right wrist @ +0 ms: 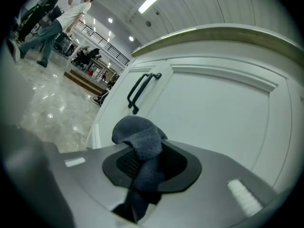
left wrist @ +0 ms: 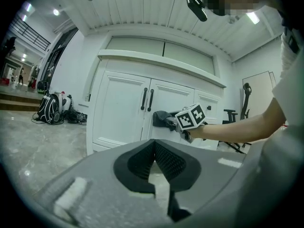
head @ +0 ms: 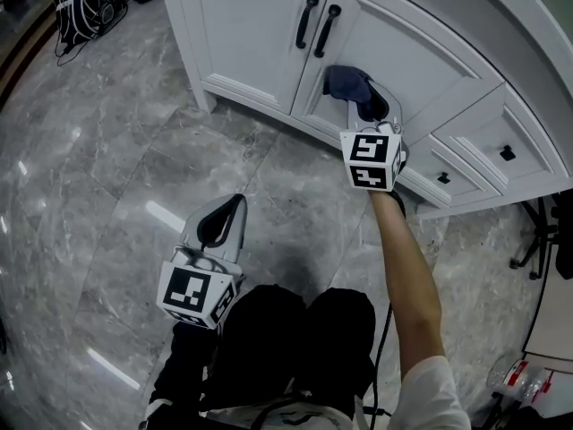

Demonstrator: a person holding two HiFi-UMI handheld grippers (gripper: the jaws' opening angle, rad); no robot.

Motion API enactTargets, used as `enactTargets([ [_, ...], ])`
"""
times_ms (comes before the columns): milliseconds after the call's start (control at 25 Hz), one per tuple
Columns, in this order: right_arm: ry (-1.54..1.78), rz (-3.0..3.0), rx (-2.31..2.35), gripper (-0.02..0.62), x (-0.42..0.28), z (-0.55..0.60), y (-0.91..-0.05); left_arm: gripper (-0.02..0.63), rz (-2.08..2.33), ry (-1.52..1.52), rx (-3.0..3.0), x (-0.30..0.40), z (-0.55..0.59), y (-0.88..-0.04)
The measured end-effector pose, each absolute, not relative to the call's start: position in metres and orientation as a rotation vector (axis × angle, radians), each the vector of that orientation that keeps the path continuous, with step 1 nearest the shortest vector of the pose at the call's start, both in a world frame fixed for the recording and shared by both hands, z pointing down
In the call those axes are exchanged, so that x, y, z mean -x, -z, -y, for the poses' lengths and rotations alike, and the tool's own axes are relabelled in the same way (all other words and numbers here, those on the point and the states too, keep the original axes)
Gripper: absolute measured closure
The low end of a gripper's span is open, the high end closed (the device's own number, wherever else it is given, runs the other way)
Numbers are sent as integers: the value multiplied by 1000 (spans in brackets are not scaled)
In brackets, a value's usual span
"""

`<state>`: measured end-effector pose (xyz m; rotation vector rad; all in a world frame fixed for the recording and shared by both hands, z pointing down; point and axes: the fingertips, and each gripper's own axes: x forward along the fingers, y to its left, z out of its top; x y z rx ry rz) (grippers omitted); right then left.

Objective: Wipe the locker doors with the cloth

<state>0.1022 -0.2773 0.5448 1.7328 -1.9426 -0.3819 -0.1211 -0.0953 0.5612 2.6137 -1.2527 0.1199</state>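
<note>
Two grippers are in view, only one working. The right gripper (head: 378,113) has its fingers clenched on the dark grey cloth (right wrist: 142,144), which runs back through them as a twisted strip and bunches into a wad ahead of the tips. The wad sits at the right-hand locker door (head: 407,61), on the flat panel just below the black handles (head: 328,30). It looks to be touching the paint, though contact is not certain from any view. The cloth judged soft, light and limp, with a nubbly weave; it should flatten under pressure and drag rather than slide. The best hold is mid-bunch, as now, with enough fabric forward that cloth and not fingers meets the door. A shallower pinch could let it pull free. The right arm is stretched nearly straight toward the door, forearm bare, gripper about level. The left gripper (head: 231,206) is held low and back by the person's knees over the grey marble floor (head: 107,150). Its fingers are closed together on nothing, and it points at the lockers from well apart.
</note>
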Motion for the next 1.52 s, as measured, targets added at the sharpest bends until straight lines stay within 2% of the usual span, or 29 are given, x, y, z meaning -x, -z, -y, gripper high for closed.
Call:
enactTargets([
  [520,229,1935,-1608,509,-80,287,-632,604,1287,-125,-2579,140,100,-564],
  [1080,126,1919,-1524,509,-65,294,-684,604,1307,-126,-2565,154,102,-572],
  [1240,156,1932,-1551,511,-64,294,-663,604,1312,-130,-2554,156,103,-569],
  [1520,319,1971,-1657,511,-63,298,-562,604,1312,-103,-2559,155,103,-566],
])
